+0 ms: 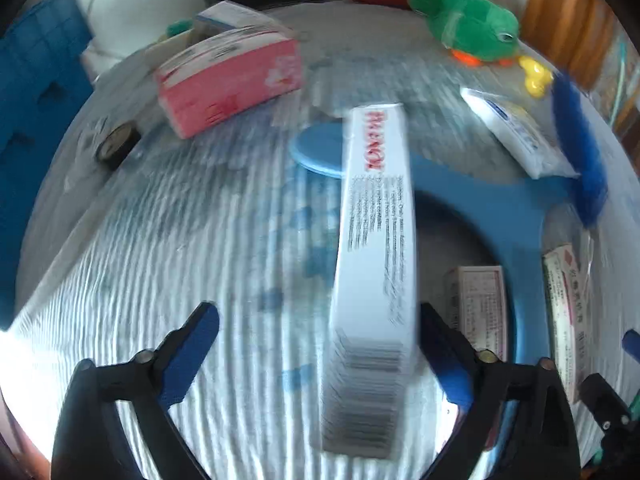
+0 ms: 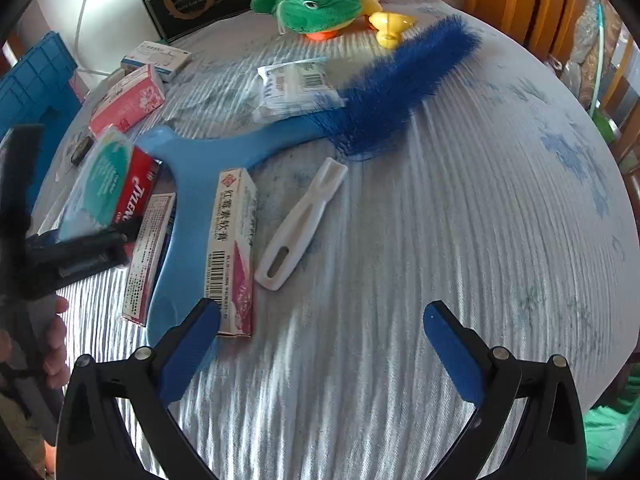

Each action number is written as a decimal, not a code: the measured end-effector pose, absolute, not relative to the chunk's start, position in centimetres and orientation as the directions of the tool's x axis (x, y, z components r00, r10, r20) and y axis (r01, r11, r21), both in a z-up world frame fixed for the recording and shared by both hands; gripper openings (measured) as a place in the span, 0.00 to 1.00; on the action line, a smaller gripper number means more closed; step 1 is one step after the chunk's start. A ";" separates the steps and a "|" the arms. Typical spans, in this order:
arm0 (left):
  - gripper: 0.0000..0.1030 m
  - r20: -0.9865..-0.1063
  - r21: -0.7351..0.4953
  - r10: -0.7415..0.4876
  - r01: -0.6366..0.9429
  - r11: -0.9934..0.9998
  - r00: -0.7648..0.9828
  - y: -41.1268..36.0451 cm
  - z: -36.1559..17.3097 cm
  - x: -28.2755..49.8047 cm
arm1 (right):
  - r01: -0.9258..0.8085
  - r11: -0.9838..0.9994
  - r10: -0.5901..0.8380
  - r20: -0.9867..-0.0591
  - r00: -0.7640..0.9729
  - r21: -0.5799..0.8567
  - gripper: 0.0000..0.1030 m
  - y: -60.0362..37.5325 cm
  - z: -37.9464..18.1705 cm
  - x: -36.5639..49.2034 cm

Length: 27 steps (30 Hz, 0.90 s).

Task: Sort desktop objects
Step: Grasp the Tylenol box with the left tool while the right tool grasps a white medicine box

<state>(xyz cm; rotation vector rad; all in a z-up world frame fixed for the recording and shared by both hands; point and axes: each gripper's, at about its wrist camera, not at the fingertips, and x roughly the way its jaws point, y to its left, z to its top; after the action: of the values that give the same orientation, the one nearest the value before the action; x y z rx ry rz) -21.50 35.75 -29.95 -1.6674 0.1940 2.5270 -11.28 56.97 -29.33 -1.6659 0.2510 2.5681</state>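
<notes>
My left gripper (image 1: 318,344) is open; a white Tylenol box (image 1: 374,264) with red lettering stands on edge between its fingers, against the right finger (image 1: 448,360) and clear of the left one, and blurred. The box also shows in the right wrist view (image 2: 116,184), beside the left gripper's black body. My right gripper (image 2: 322,340) is open and empty above the pale striped tablecloth (image 2: 460,220). Ahead of it lie a long medicine box (image 2: 234,248) and a white plastic handle (image 2: 298,224). A blue brush (image 2: 384,88) lies across the table.
A pink box (image 1: 232,80), a roll of black tape (image 1: 116,146), a white sachet (image 1: 520,136), a green plush frog (image 1: 472,26) and a yellow toy (image 1: 536,74) lie farther back. Another small box (image 1: 480,312) lies inside the brush's loop handle. A blue crate (image 1: 36,120) stands at left.
</notes>
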 end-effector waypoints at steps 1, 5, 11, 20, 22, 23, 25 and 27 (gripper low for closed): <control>0.88 -0.922 0.040 0.024 -0.156 -0.987 -0.386 35.1 -30.1 -21.3 | -0.137 -0.986 -0.032 -0.909 -0.415 0.097 1.00 56.7 -29.3 -11.3; 0.60 -0.919 0.051 0.014 -0.153 -0.987 -0.394 32.9 -30.4 -19.9 | -0.112 -0.987 -0.051 -0.891 -0.451 0.113 1.00 55.3 -28.7 -11.8; 0.58 -0.902 0.091 0.008 -0.208 -0.974 -0.433 33.1 -31.5 -20.4 | -0.101 -0.988 -0.063 -0.893 -0.447 0.120 0.97 53.1 -28.5 -12.6; 0.79 -0.881 0.180 -0.007 -0.321 -0.930 -0.474 34.3 -31.3 -24.8 | -0.129 -0.981 -0.081 -0.916 -0.394 0.142 0.51 52.6 -30.2 -13.1; 0.86 -0.872 0.186 0.003 -0.338 -0.923 -0.489 34.5 -31.4 -25.2 | -0.132 -0.981 -0.077 -0.917 -0.392 0.139 0.51 52.5 -30.3 -13.4; 0.82 -0.871 0.169 0.023 -0.343 -0.924 -0.491 34.2 -31.4 -25.3 | -0.139 -0.980 -0.074 -0.917 -0.391 0.139 0.51 52.6 -30.3 -13.6; 0.78 -0.879 0.127 0.055 -0.344 -0.930 -0.474 33.7 -31.1 -25.2 | -0.152 -0.979 -0.068 -0.918 -0.391 0.137 0.51 52.5 -30.3 -13.8; 0.78 -0.873 0.138 0.048 -0.341 -0.930 -0.485 33.5 -31.0 -24.4 | -0.161 -0.978 -0.062 -0.918 -0.392 0.135 0.51 52.5 -30.4 -13.8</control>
<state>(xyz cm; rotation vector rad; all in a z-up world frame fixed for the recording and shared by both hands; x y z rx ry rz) -24.41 33.55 -30.97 -1.4492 0.4348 2.4878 -13.75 52.47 -30.36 -1.6978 0.3128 2.5531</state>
